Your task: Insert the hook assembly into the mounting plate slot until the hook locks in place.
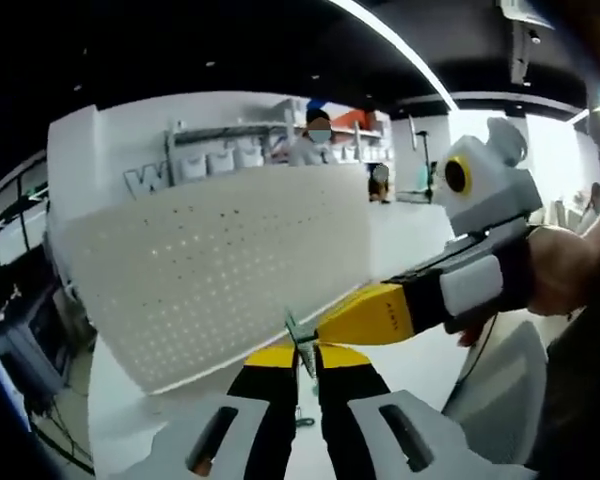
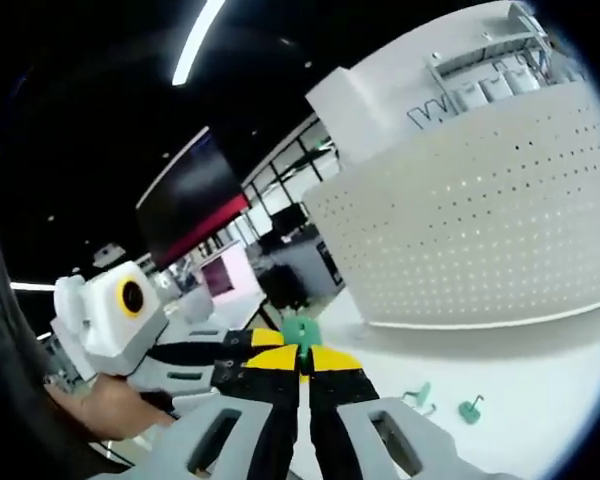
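A small green hook (image 2: 300,331) sits at the yellow tips of my right gripper (image 2: 302,358), whose jaws are closed on it. My left gripper (image 2: 268,345) reaches in from the left and meets the same piece. In the left gripper view, the green hook (image 1: 296,335) shows as a thin sliver between the closed jaws of my left gripper (image 1: 300,353), with my right gripper (image 1: 328,325) touching it from the right. The white perforated mounting plate (image 1: 220,270) stands upright just beyond the hook. In the right gripper view the plate (image 2: 480,220) fills the right side.
Two loose green hooks (image 2: 420,397) (image 2: 470,408) lie on the white table (image 2: 540,380) in front of the plate. A person's hand (image 1: 565,270) holds the right gripper. Shelving and a person stand far behind the plate.
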A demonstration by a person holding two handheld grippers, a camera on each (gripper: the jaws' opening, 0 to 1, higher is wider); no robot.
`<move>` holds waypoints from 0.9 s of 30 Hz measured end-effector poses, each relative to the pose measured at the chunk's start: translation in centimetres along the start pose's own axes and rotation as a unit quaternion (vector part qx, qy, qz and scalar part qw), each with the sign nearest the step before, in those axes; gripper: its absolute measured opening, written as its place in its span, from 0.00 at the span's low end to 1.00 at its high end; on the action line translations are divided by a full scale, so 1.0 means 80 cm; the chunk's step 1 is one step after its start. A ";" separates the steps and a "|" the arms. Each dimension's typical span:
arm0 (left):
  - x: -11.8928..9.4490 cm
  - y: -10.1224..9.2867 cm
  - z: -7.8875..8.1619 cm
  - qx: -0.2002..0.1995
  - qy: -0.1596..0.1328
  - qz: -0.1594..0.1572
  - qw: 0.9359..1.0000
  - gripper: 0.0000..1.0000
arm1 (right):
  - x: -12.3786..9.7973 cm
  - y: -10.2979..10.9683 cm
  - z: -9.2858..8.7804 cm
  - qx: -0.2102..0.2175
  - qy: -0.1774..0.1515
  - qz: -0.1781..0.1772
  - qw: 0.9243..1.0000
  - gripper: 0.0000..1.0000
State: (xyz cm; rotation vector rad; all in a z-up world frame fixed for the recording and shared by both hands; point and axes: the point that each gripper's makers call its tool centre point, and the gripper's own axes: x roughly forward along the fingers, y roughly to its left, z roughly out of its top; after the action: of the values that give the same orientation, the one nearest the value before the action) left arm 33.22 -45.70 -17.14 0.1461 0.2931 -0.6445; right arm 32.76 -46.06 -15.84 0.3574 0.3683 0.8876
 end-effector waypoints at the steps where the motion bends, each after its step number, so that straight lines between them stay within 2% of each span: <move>1: -0.001 0.002 0.001 -0.007 -0.005 0.002 1.000 0.12 | -0.001 -0.002 0.000 -0.003 0.000 -0.002 1.000 0.00; 7: 0.002 0.006 -0.005 -0.019 0.001 0.004 1.000 0.35 | -0.004 -0.009 0.005 -0.022 -0.009 -0.011 1.000 0.00; 11: 0.003 0.001 -0.013 -0.045 0.008 -0.006 0.999 0.44 | -0.006 -0.019 0.011 -0.058 -0.013 -0.027 0.998 0.00; 12: 0.003 0.000 -0.013 -0.050 0.007 -0.008 0.999 0.46 | -0.007 -0.024 0.012 -0.078 -0.010 -0.035 0.996 0.00; 16: 0.004 -0.003 -0.016 -0.064 0.010 -0.014 0.998 0.56 | -0.010 -0.039 0.023 -0.084 -0.023 -0.054 0.995 0.00; 20: 0.005 -0.008 -0.015 -0.103 0.007 -0.025 0.994 0.67 | -0.014 -0.057 0.038 -0.104 -0.035 -0.079 0.991 0.00; 27: 0.004 -0.016 -0.017 -0.111 0.011 -0.034 0.993 0.71 | -0.022 -0.093 0.075 -0.132 -0.062 -0.125 0.981 0.00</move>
State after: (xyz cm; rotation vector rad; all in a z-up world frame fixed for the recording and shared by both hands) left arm 32.36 -46.61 -18.63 -0.0713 0.3897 -0.6742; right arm 39.51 -52.72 -13.63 0.1157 0.1716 0.6535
